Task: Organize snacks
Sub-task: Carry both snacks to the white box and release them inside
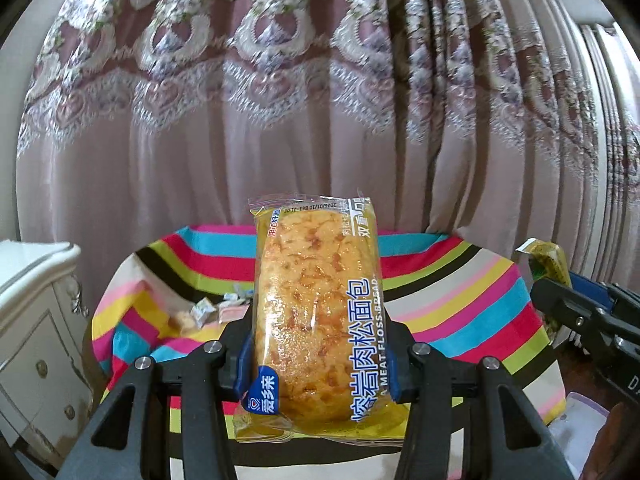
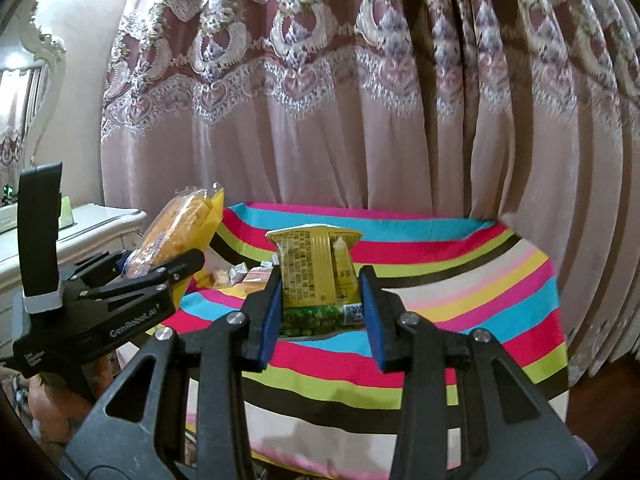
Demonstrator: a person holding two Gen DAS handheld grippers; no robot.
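My left gripper [image 1: 318, 364] is shut on a packet of meat floss bread [image 1: 316, 312], a long yellow wrapper standing upright between the blue pads. In the right wrist view the same bread packet [image 2: 180, 232] and left gripper [image 2: 160, 270] show at the left. My right gripper [image 2: 320, 312] is shut on a small yellow-green snack packet [image 2: 316, 280] with green peas showing at its bottom. The same packet [image 1: 546, 260] peeks in at the right edge of the left wrist view. Both packets hang above a striped cloth bag [image 2: 420, 280].
Several small wrapped sweets [image 1: 208, 312] lie in a fold of the striped bag [image 1: 460, 292]. A white carved cabinet [image 1: 36, 320] stands at the left. A pink lace curtain [image 1: 280, 120] hangs behind. A clear box [image 1: 580, 420] sits low at the right.
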